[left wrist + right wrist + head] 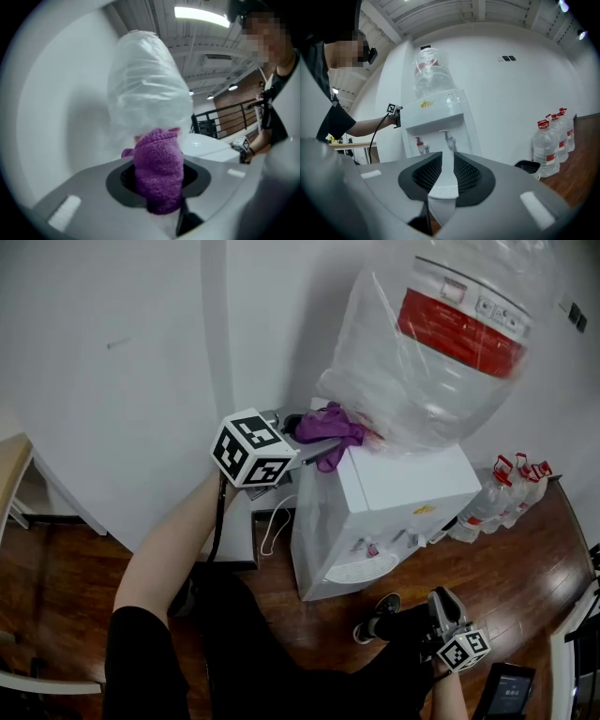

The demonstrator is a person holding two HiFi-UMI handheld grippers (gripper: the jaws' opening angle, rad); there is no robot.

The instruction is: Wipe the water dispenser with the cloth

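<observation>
Down low in front of the water dispenser, the right gripper had its fingers a little apart, with nothing between them. Higher up, the left gripper had its fingers pinching the purple cloth. The cloth lay at the far left corner of the dispenser's top, touching the big bottle wrapped in clear plastic.

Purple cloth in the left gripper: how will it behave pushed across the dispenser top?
Purple cloth looks knitted and droops from the left gripper: probably floppy, bunching when pushed. Likely light; the knit should drag, not slip, on the dispenser top.
</observation>
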